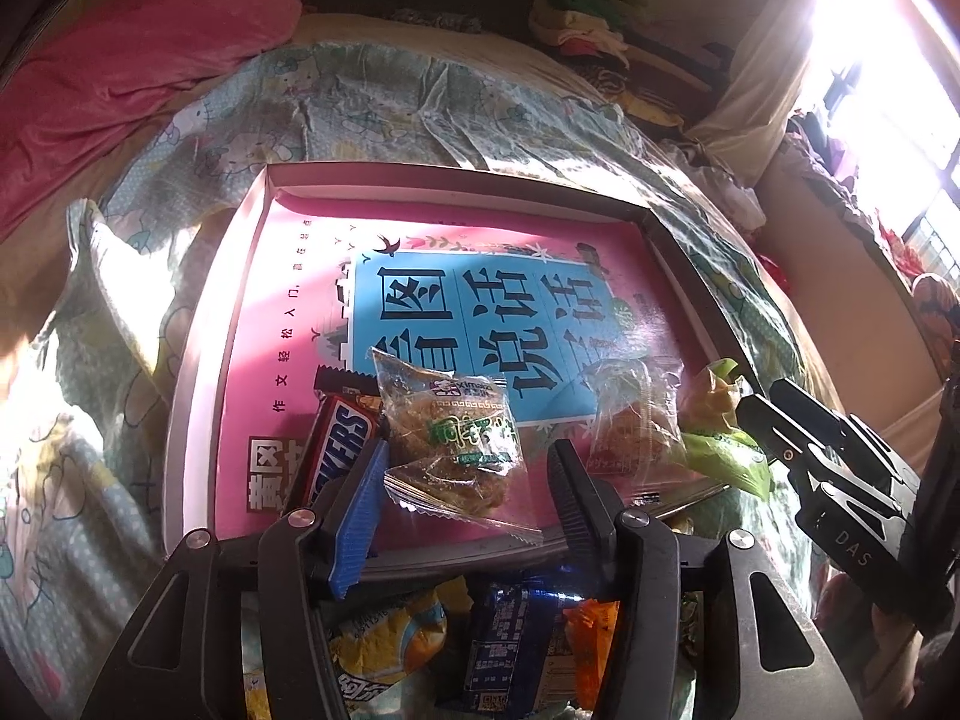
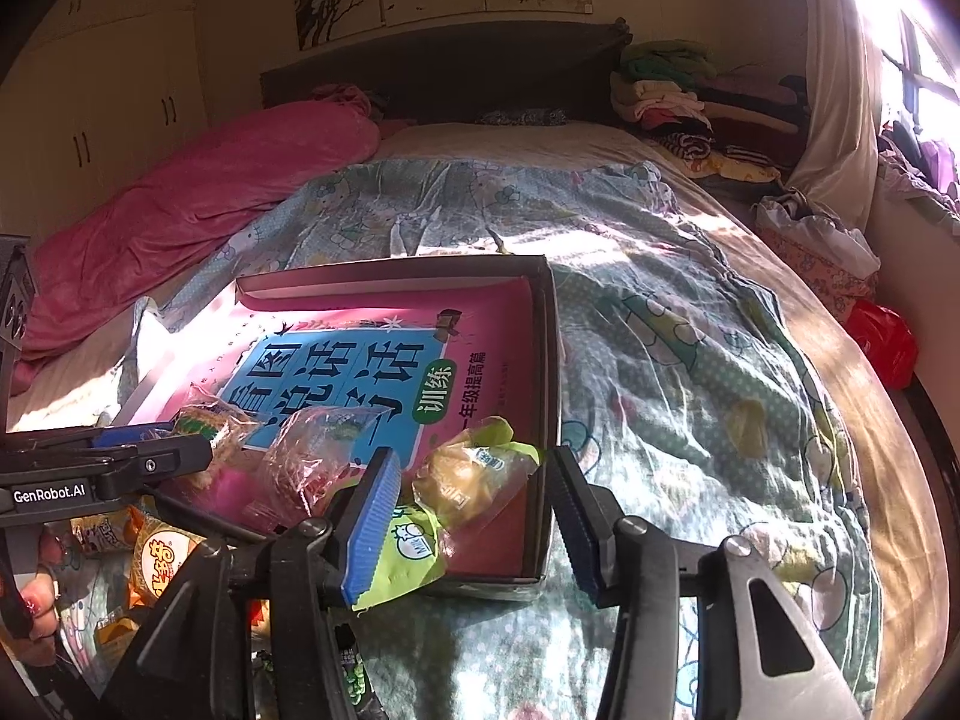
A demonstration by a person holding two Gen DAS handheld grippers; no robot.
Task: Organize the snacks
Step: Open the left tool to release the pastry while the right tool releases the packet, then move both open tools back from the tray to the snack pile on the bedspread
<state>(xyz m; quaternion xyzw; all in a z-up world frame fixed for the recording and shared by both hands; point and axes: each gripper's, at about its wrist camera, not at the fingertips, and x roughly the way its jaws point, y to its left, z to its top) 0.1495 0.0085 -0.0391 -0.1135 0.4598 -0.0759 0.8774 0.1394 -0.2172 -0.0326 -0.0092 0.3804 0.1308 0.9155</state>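
Note:
A shallow box lies on the bed with a pink and blue book as its floor. On the book rest a Snickers bar, a clear-wrapped pastry with a green label and a second clear-wrapped pastry. My left gripper stands open around the green-label pastry, which lies flat. A green-wrapped bun sags in the box's near right corner. My right gripper is open astride it, its right finger outside the wall. The right gripper also shows in the left wrist view.
Loose snack packets are heaped on the patterned quilt in front of the box, with orange ones under the left gripper. A pink blanket lies far left and folded clothes sit by the headboard. A hand shows at the lower left.

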